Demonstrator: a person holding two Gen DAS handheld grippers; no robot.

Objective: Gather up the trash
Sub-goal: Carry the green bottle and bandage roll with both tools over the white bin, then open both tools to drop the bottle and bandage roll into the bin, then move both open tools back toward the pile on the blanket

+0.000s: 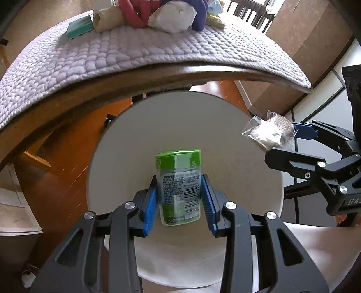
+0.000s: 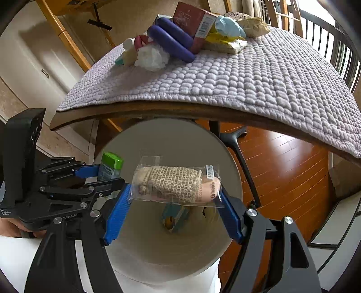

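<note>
- Small clear plastic bottle with a green flip cap and printed label (image 1: 179, 187), at lower centre of the left wrist view: pinched at mid-body between the blue ribbed pads of the left gripper (image 1: 179, 200), cap upward, hung over the mouth of the round white waste bin (image 1: 108, 139).
- Judged light and probably near empty; rigid walls, smooth and somewhat slippery; grip on the flat label sides, below the cap, judged sound.
- Clear crinkled plastic packet holding a beige mesh-wrapped roll (image 2: 174, 184), at centre of the right wrist view: clamped endwise between the blue pads of the right gripper (image 2: 173, 202), jaws set wide on the packet's length, likewise above the bin opening.
- Judged very light, soft and compressible; film slick, so hold through the roll itself judged safer than hold on the loose film edges.
- Some rubbish, not clearly identifiable, seen deep in the bin below the packet.
- Remaining clutter in the upper part of both views, on the lilac quilted cloth (image 2: 259, 74) over the wooden table: white crumpled tissue (image 1: 172, 17), purple and red foam-like tubes (image 2: 173, 42), reddish-brown carton (image 2: 194, 22), teal flat box (image 1: 79, 28).
- Tissue judged featherlight and shapeless; carton judged stiff, best taken across its narrow faces.
</note>
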